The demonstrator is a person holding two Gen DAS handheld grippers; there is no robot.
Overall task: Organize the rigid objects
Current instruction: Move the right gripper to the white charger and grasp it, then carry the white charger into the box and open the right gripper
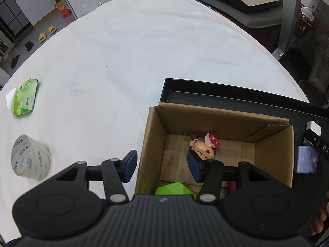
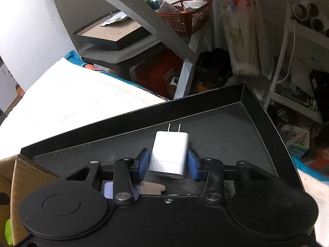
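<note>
One tape roll point(image 1: 30, 157), one green wipes pack point(image 1: 25, 96), one cardboard box point(image 1: 273, 152), one figurine point(image 1: 203, 148), one white charger point(image 2: 169, 154), one black tray point(image 2: 236, 96).

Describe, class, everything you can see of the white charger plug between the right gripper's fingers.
The white charger plug is a small, smooth, rounded block, plastic by its look, with two thin metal prongs pointing away from the camera. It sits over the floor of the black tray, between the blue pads of the right gripper. Both pads stand close at its sides; whether they press it cannot be told. In the left wrist view it shows at the right edge.
</note>
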